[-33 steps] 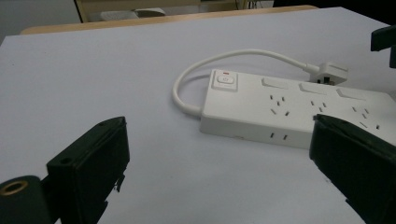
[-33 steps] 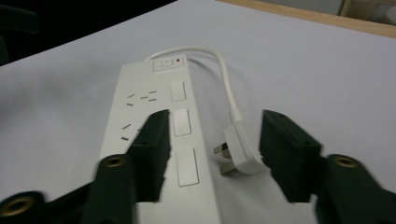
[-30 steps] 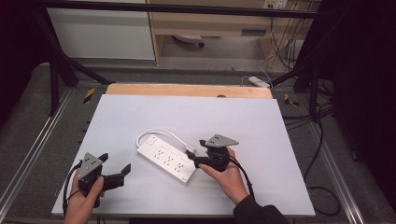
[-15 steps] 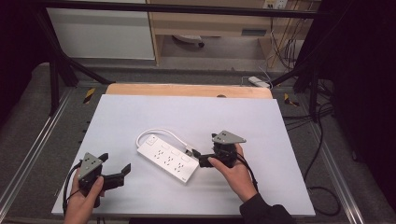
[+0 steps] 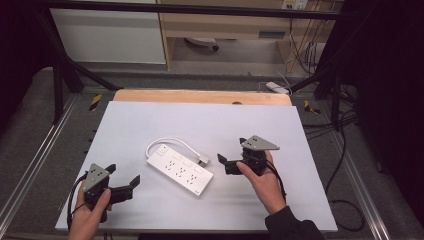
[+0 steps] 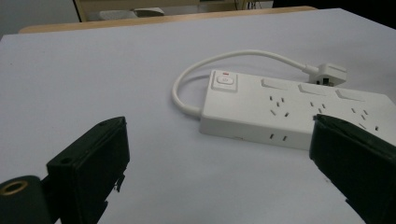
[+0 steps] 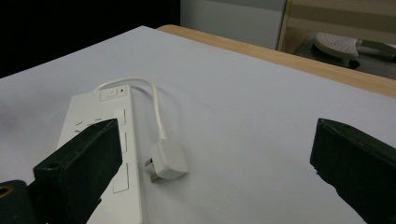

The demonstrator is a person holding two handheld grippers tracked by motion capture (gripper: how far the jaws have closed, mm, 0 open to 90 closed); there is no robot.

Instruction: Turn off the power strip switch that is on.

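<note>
High view: white power strip [image 5: 179,170] lay slantwise near the middle of the white table [image 5: 210,120], its short cord looping from the far-left end round to the plug [image 5: 203,160], which rested just beside the strip's right long edge. Left gripper [image 5: 131,183] sat near-left of the strip, close to the table's near edge, jaws apart, nothing between them, pointing toward the strip. Right gripper [image 5: 223,165] hovered just right of the strip and plug, clear of both; its jaws had just been opening and stood wide, empty.

Left gripper view: strip [image 6: 299,114] lay ahead and to the right of the jaws, which stood well apart with bare table between. Right jaw overlapped the strip's near corner in the picture; contact could not be told. Strip showed a rocker switch [image 6: 224,82] with a small red mark at the cord end, then rows of socket slots and separate switches. Plug [image 6: 329,73] lay beyond the strip's far edge.

Right gripper view: jaws wide apart, nothing held. Plug [image 7: 167,161] lay on the table between them, nearer the left jaw, pins toward the camera. Strip [image 7: 105,140] ran beside the plug, partly behind the left jaw.
</note>
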